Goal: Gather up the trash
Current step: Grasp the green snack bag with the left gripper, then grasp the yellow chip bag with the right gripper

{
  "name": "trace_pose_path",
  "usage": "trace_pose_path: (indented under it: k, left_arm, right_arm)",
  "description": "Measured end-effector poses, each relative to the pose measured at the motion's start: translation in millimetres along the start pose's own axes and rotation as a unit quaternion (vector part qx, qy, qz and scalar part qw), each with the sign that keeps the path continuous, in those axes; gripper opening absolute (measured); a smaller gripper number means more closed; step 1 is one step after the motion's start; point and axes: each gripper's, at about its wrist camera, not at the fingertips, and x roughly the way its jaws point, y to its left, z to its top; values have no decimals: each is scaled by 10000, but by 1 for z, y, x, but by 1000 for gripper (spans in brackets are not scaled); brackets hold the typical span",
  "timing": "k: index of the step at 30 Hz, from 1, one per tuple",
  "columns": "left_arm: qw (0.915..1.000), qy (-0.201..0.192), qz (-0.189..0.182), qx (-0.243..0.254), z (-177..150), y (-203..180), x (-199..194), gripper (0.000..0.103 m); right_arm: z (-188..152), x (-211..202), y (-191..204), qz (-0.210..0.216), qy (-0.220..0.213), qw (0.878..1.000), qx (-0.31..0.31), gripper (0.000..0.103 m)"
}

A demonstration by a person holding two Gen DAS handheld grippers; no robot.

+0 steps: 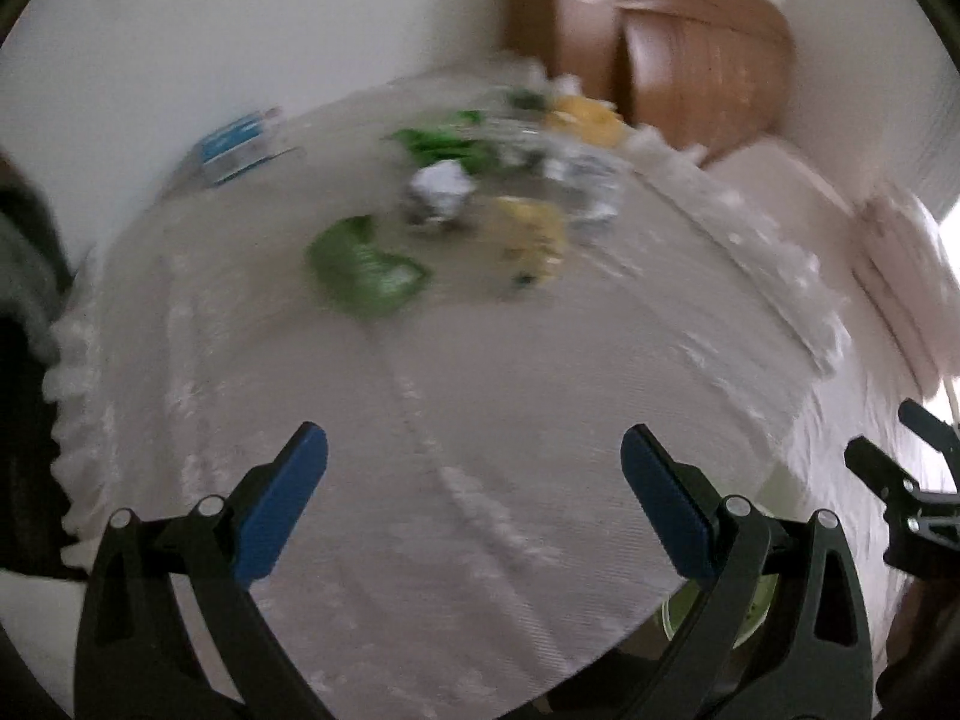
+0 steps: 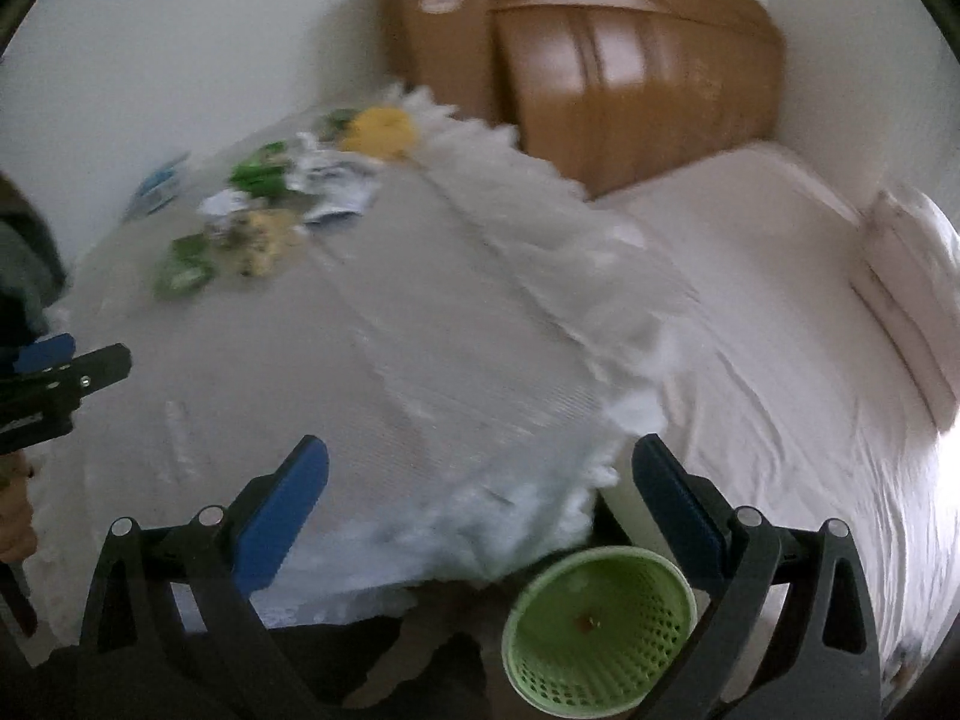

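left wrist view: the left gripper [image 1: 474,456] hangs wide open and empty over the near half of a table [image 1: 420,408] draped in a pale fringed cloth. the trash sits in a blurred heap at the far side: a green wrapper [image 1: 360,270] nearest, a yellow wrapper [image 1: 528,237] beside it, a crumpled white paper [image 1: 441,183] behind, with clear plastic [image 1: 588,180] and more green and yellow scraps beyond. a blue-and-white box [image 1: 240,144] lies apart to the left, near the wall. the step appears to be the reach toward the heap; taking the near green wrapper first looks soundest, with the fingers coming in low and level so they close on the wrapper and not on the cloth. the cloth between gripper and heap is bare, so the approach is open. the right gripper [image 1: 894,468] shows at the right edge, off the table's rim.

right wrist view: the right gripper [image 2: 480,462] is likewise spread wide and holds nothing, poised over the table's near right corner [image 2: 594,468]. a green mesh basket [image 2: 600,630] stands below that corner, mouth open, seemingly the drop point. a white bed [image 2: 780,330] lies just right of the table, leaving a narrow lane above the basket. the hanging fringe [image 2: 636,360] is what a carried load could snag. the left gripper [image 2: 66,372] shows at the left edge, well apart.
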Motion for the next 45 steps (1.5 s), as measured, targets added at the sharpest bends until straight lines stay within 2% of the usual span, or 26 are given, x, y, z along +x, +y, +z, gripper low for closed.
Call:
trace_pose_path:
  k: [7,11,14,19,21,22,24,26,29,30,32,33,37,40,45]
  left_arm:
    - [9988,-31,116,-468,2,35,4,94]
    - [9963,158,195,-824,17,49,25,94]
    - [9905,281,185,-1337,38,65,50,94]
    - [9823,420,364,-1787,68,83,84,94]
    - [9795,497,509,-1882,77,88,100,89]
    - [9783,551,523,-1926,81,91,106,84]
    - [9743,710,496,-2080,86,97,121,79]
    - [9710,813,442,-2203,87,102,130,69]
    - [9669,937,330,-2349,89,106,141,63]
    - [9666,900,335,-2375,91,107,142,58]
    - [9672,868,272,-2371,93,107,142,41]
    - [9677,868,193,-2358,95,106,143,40]
    - [9733,764,312,-2141,100,102,141,37]
    - [9755,705,232,-2073,101,104,137,36]
    - [9831,425,341,-1748,92,110,111,36]
  right_arm:
    - [14,12,40,236,25,9996,-151,100]
    - [21,20,55,284,47,9994,-182,100]
    - [36,31,69,373,44,9992,-130,100]
    - [59,53,88,424,59,9991,-37,100]
    - [67,63,93,368,87,9993,60,100]
    - [73,68,96,377,96,9992,131,100]
    - [81,79,100,408,155,9987,245,100]
    - [91,90,106,452,227,9982,323,100]
    - [99,101,111,459,269,9978,384,100]
    - [101,104,113,467,282,9977,413,100]
    - [103,109,114,475,286,9974,467,100]
    - [105,112,115,464,286,9971,535,100]
    - [107,118,116,523,319,9960,652,97]
    - [110,125,119,595,363,9952,687,94]
    - [115,142,130,648,504,9939,738,90]
